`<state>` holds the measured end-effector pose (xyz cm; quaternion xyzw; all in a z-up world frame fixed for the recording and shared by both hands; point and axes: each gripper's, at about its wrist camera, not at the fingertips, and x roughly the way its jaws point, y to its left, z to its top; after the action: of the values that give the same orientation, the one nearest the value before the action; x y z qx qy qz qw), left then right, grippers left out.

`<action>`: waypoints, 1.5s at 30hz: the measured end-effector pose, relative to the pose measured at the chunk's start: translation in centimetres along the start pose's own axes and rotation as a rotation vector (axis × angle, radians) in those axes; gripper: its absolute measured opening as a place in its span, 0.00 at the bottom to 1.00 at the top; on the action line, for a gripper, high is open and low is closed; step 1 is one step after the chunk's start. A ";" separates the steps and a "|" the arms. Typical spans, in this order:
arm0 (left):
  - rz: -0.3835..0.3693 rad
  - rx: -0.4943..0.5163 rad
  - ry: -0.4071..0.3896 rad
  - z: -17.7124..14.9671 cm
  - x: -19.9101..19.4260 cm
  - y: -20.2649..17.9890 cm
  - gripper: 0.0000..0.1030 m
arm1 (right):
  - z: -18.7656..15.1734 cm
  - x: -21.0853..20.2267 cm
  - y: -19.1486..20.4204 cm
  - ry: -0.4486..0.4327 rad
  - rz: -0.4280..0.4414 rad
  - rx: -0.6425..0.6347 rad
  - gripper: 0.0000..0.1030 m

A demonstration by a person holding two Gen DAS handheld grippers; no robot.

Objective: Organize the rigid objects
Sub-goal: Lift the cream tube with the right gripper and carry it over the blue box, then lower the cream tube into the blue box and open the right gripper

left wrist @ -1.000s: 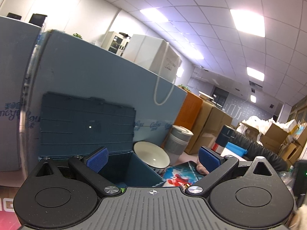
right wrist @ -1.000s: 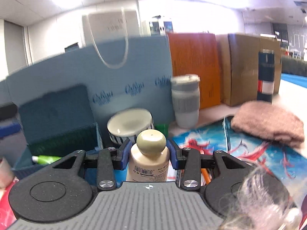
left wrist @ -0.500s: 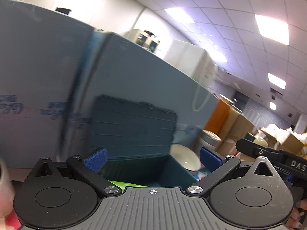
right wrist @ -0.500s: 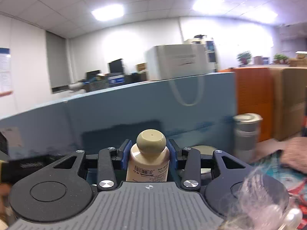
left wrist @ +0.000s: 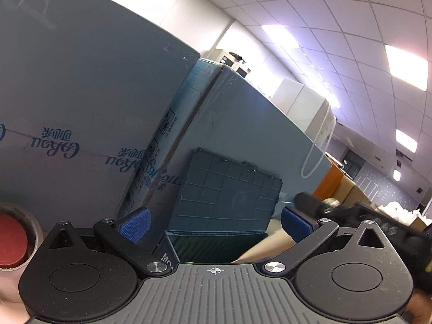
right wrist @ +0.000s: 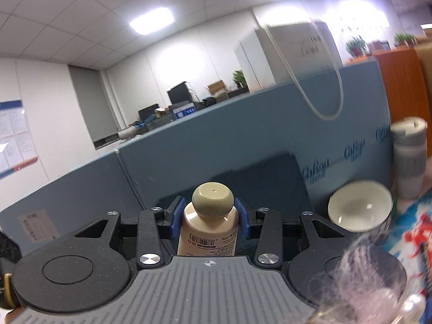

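So the right gripper (right wrist: 208,221) is pinching a beige bottle (right wrist: 208,228) with a rounded cap, blue pads pressed on both sides just under the cap, barcode label facing the camera. Behind it is the dark teal storage box with its lid (right wrist: 259,178) up, leaning on the big blue cartons (right wrist: 216,145). A white bowl (right wrist: 360,209) and a grey tumbler (right wrist: 409,159) sit off to the right. The left gripper (left wrist: 214,222) is spread wide with nothing between its fingers, pointed at the same box (left wrist: 216,245).

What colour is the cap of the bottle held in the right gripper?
The cap is pale beige, slightly darker than the cream bottle; the right wrist view shows it best.
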<state>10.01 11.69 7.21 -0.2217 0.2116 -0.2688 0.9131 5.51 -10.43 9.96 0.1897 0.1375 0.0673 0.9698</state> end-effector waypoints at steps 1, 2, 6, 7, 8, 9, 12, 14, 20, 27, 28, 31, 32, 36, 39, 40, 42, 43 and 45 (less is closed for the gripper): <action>-0.001 0.000 0.000 0.0 0.0 0.0 1.00 | -0.4 0.4 -0.1 0.012 -0.004 0.004 0.37; -0.002 -0.001 0.001 0.0 0.0 0.0 1.00 | -0.6 0.9 -0.1 0.022 -0.009 0.000 0.37; 0.000 -0.005 0.003 0.0 0.1 0.2 1.00 | -1.7 2.1 0.1 0.058 -0.022 -0.025 0.37; 0.001 -0.006 0.004 0.0 0.1 0.2 1.00 | -1.8 2.3 0.0 0.068 -0.021 -0.023 0.37; 0.001 -0.007 0.004 -0.1 0.1 0.2 1.00 | -1.9 2.5 -0.1 0.077 -0.024 -0.020 0.37; 0.000 -0.008 0.004 -0.1 0.0 0.3 1.00 | -1.9 2.6 -0.1 0.084 -0.028 -0.020 0.37; -0.001 -0.011 0.003 -0.1 0.0 0.3 1.00 | -2.2 3.1 -0.4 0.113 -0.036 -0.008 0.37; -0.001 -0.011 0.003 -0.1 0.0 0.3 1.00 | -2.3 3.3 -0.7 0.134 -0.035 0.008 0.37; -0.009 -0.015 -0.001 0.0 0.1 0.4 1.00 | -2.3 3.5 -0.5 0.142 -0.033 0.006 0.37; -0.016 -0.022 -0.008 0.0 -0.3 0.6 1.00 | -2.5 3.3 -0.1 0.148 -0.043 0.001 0.37; -0.018 -0.023 -0.009 0.0 -0.3 0.6 1.00 | -2.5 3.3 -0.1 0.151 -0.043 0.003 0.37; -0.019 -0.023 -0.010 -0.1 -0.4 0.7 1.00 | -2.3 3.1 0.2 0.171 -0.029 0.017 0.37; -0.019 -0.023 -0.010 -0.1 -0.4 0.7 1.00 | -2.2 3.0 0.3 0.177 -0.027 0.017 0.37; -0.020 -0.025 -0.010 -0.1 -0.5 0.7 1.00 | -2.3 3.0 0.3 0.180 -0.030 0.026 0.37; -0.022 -0.028 -0.012 0.0 -0.6 0.8 1.00 | -2.2 3.0 0.2 0.182 -0.031 0.034 0.37; -0.023 -0.028 -0.012 0.0 -0.7 0.8 1.00 | -2.2 3.0 0.2 0.182 -0.031 0.035 0.37; -0.024 -0.026 -0.013 0.0 -0.7 0.8 1.00 | -2.2 3.0 0.3 0.182 -0.032 0.035 0.37; -0.025 -0.026 -0.013 0.0 -0.8 0.8 1.00 | -2.2 3.0 0.2 0.181 -0.032 0.034 0.37; -0.026 -0.024 -0.013 0.0 -0.8 0.8 1.00 | -2.2 3.0 0.3 0.181 -0.031 0.032 0.37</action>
<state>9.70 12.74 6.98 -0.2369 0.2057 -0.2765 0.9083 7.72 -8.86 7.38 0.1962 0.2286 0.0667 0.9512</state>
